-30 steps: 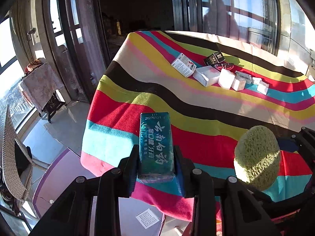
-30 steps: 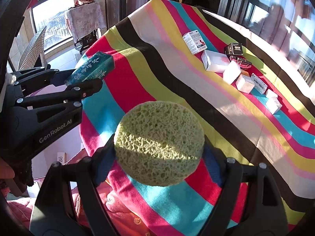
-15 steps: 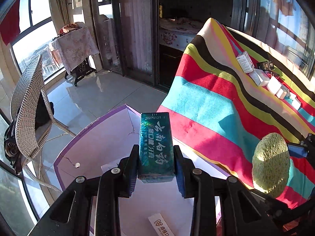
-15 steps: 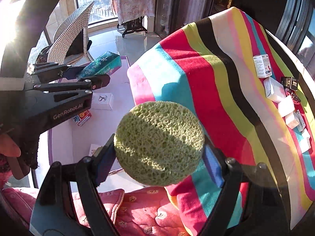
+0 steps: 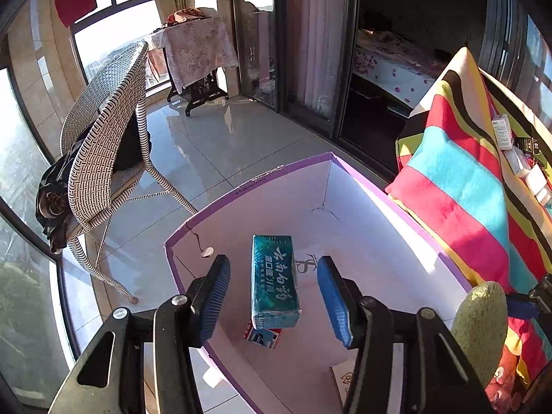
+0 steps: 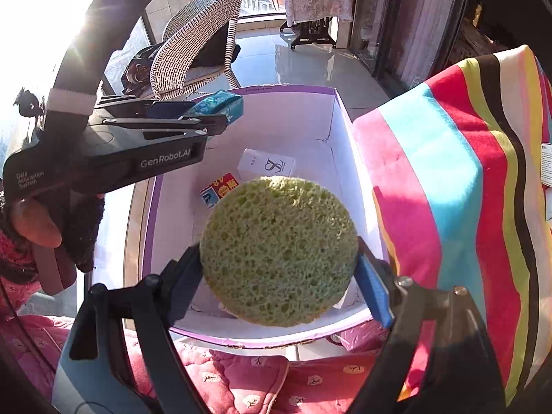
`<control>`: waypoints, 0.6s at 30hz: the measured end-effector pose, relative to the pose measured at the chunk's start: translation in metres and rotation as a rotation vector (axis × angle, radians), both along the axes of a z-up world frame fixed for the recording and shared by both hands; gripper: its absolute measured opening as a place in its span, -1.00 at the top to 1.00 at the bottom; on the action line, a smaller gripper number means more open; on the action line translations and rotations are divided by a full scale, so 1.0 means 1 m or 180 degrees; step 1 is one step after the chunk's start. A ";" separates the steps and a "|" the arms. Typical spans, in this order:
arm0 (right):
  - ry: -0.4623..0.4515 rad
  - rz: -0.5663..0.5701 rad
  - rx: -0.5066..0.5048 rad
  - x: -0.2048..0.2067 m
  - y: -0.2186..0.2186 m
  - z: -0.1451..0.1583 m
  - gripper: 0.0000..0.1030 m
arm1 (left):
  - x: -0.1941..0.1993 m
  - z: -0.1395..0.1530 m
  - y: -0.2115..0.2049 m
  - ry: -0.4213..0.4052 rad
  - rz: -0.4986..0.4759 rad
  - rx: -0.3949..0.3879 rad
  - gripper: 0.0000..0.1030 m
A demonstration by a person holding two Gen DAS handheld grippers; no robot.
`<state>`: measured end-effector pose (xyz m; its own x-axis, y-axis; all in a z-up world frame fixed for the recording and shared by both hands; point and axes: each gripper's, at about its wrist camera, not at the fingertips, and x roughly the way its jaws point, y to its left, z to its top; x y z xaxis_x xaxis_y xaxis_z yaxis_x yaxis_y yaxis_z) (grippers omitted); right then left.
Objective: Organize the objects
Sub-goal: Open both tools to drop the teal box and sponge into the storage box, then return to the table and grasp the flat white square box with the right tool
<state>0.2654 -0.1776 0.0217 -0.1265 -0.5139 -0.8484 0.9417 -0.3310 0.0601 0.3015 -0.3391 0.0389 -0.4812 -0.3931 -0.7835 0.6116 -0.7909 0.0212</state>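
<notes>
My left gripper (image 5: 272, 265) hangs over a white carton with a purple rim (image 5: 248, 186), and its jaws are opening. A teal toothpaste box (image 5: 274, 281) lies lengthwise between the blue pads (image 5: 215, 289), with a gap on each side, so nothing grips it. The right wrist view shows the same teal box (image 6: 215, 103) at the tips of the left gripper (image 6: 207, 119). My right gripper (image 6: 279, 252) is shut on a round green sponge (image 6: 277, 248) above the carton's near rim (image 6: 262, 339). That sponge (image 5: 479, 331) also shows at the left view's right edge.
Inside the carton lie a red and blue pack (image 6: 219, 189) and a white logo box (image 6: 267, 164). The striped-cloth table (image 5: 465, 189) stands right of the carton, with small boxes (image 5: 502, 134) on it. A wicker chair (image 5: 103, 158) stands left. A pink quilted cushion (image 6: 241, 379) lies below.
Both grippers swung from over the striped table to above the carton. The left jaws, shut on the teal box before, have spread and let go of it. The right still holds the sponge.
</notes>
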 end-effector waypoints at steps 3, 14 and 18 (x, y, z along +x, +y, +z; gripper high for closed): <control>-0.0088 -0.0046 -0.0084 -0.002 0.009 -0.001 -0.65 | 0.004 0.012 -0.003 0.0160 0.0095 -0.0168 -0.64; -0.0251 -0.0880 -0.0717 -0.063 0.082 0.035 -0.66 | -0.029 0.015 0.046 0.0174 -0.0384 -0.0057 -0.67; 0.0124 -0.1475 -0.0501 -0.096 0.136 0.032 -0.69 | -0.062 0.010 0.099 0.0067 -0.0945 -0.0018 -0.67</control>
<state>0.1697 -0.0412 0.0534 -0.4024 -0.5176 -0.7551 0.7000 -0.7056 0.1106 0.2395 -0.2398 0.0487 -0.5920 -0.2370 -0.7703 0.3538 -0.9352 0.0158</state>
